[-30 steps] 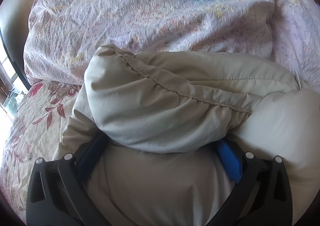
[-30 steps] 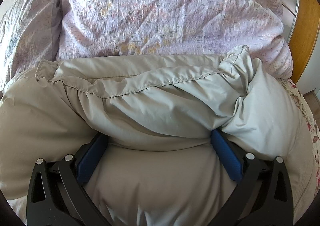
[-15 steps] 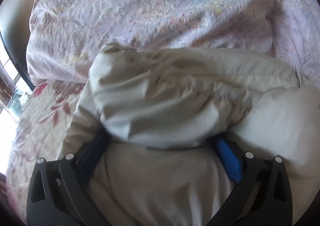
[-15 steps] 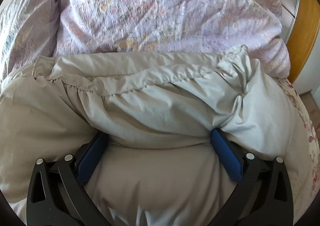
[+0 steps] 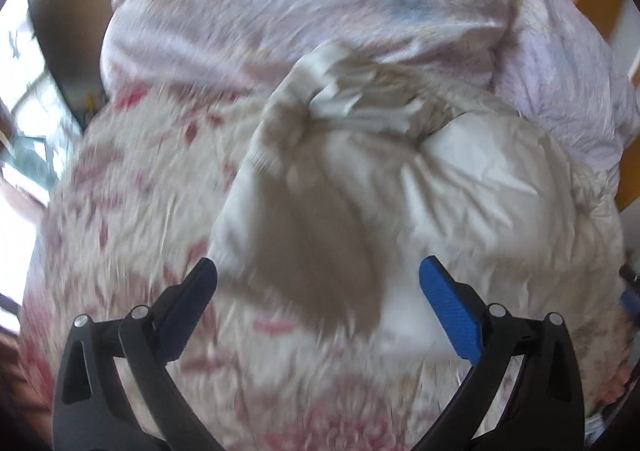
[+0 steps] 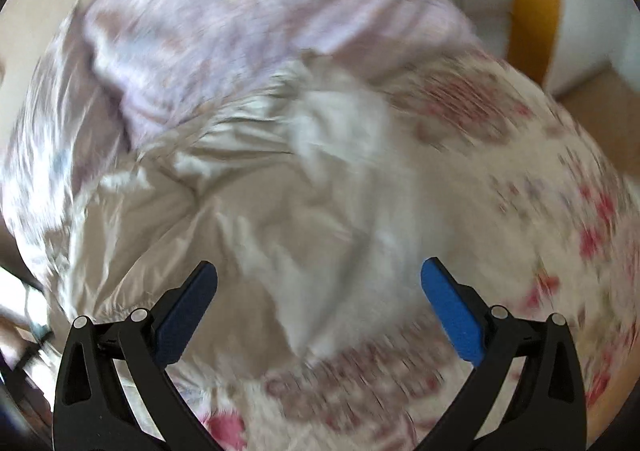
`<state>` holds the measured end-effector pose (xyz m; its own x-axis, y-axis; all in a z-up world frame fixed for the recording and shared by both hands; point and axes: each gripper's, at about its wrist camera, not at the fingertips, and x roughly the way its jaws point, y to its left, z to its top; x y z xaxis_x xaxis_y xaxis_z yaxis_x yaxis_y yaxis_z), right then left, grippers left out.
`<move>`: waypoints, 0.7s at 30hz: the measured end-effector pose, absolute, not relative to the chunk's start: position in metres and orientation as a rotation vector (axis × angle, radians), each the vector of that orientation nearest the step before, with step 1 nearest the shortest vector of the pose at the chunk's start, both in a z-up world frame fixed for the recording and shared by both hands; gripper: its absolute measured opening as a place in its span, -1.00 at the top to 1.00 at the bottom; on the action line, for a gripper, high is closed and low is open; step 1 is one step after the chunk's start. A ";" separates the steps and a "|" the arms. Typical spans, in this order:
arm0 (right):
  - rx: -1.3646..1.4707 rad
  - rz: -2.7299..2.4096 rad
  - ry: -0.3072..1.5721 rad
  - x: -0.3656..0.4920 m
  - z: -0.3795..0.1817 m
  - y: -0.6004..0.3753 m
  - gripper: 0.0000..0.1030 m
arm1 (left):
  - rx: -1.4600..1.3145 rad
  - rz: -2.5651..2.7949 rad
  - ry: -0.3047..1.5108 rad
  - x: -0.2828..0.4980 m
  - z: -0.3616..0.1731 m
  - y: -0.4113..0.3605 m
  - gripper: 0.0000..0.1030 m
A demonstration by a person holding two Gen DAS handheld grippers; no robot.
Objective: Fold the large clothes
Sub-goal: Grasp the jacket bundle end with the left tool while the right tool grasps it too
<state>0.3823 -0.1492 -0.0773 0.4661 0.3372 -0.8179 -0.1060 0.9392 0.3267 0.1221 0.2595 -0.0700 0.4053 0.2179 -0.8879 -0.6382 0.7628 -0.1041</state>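
Both tools stand with their blue pads wide apart and nothing between them: the left tool [image 5: 318, 271] and the right tool [image 6: 319, 271] each hang above the bed, clear of the cloth; the puffy beige garment [image 5: 460, 179] lies bunched on the floral bedsheet [image 5: 132, 203], ahead of the left tool and spreading to its right, and in the right wrist view the same garment [image 6: 224, 211] sits ahead of the right tool and to its left, with the lilac quilt [image 6: 224, 23] heaped beyond it. Both views are smeared, so the exact lie of the folded edges is hard to read; the gathered seam at the far end looks rumpled rather than flat. The chief risk, as I judge it, is spring-back: padded filling traps air, and with neither tool pressing it the top layer may puff up and slide off its fold; the shell looks slick, which would help it slip. A second risk is a careless regrasp; closing on one thin layer instead of the whole thickness would drag the stack askew; the far end also rests near the quilt, and could catch on it.
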 end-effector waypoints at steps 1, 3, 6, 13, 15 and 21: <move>0.293 0.266 1.068 0.381 -0.082 -0.160 -0.97 | -0.510 0.571 1.028 0.115 -0.073 0.264 -0.95; 0.391 0.231 1.120 0.383 -0.093 -0.179 -0.97 | -0.549 0.581 1.042 0.107 -0.081 0.264 -0.93; 0.582 0.261 1.213 0.392 -0.117 -0.194 -0.94 | -0.597 0.577 1.068 0.101 -0.094 0.266 -0.88; 0.817 0.294 1.271 0.397 -0.149 -0.195 -0.77 | -0.846 0.534 1.078 0.098 -0.124 0.276 -0.73; 0.845 0.300 1.277 0.396 -0.154 -0.195 -0.69 | -0.920 0.535 1.070 0.096 -0.133 0.279 -0.70; 0.897 0.317 1.270 0.397 -0.159 -0.190 -0.43 | -0.994 0.524 1.029 0.101 -0.137 0.282 -0.58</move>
<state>0.3968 -0.1900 -0.1593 0.3084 0.6596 -0.6854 0.2602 0.6346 0.7278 0.1014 0.2821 -0.1373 0.4526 -0.0760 -0.8885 -0.7633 0.4820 -0.4301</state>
